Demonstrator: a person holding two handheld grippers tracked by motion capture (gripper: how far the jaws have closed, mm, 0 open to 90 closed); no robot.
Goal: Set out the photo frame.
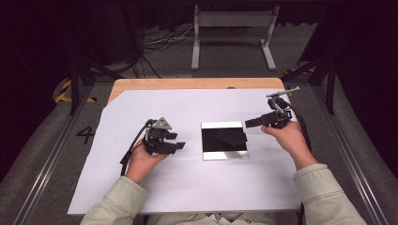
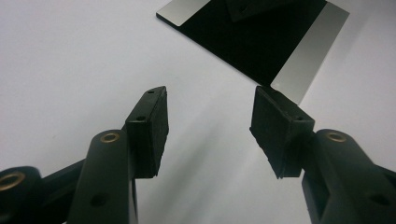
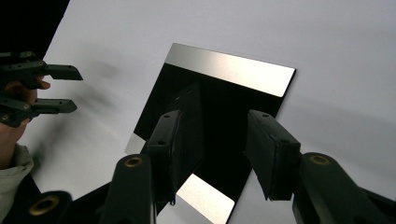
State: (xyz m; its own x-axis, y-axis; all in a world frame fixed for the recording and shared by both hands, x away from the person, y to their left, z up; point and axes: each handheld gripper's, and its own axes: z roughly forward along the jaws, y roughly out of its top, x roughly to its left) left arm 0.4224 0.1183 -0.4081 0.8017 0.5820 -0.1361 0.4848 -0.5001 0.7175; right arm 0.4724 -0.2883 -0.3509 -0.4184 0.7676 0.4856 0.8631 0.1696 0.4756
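Observation:
A square mirror-like plate (image 1: 224, 140) lies flat in the middle of the white sheet (image 1: 187, 187); its face reflects black, with silvery bands along two edges. My left gripper (image 1: 179, 140) hovers just left of the plate, pointing toward it, open with nothing between its jaws. In the left gripper view the left gripper (image 2: 208, 100) faces a corner of the plate (image 2: 261, 37). My right gripper (image 1: 246, 123) is at the plate's far right corner, open and holding nothing. In the right gripper view the right gripper (image 3: 219, 116) hangs over the plate (image 3: 229, 70), with the left gripper (image 3: 70, 88) beyond it.
The white sheet covers a wooden table (image 1: 187, 83) whose far edge shows bare. Beyond it, a grey metal stand (image 1: 232, 28) and loose cables (image 1: 159, 42) sit on the floor. Dark frame rails run along both sides of the table.

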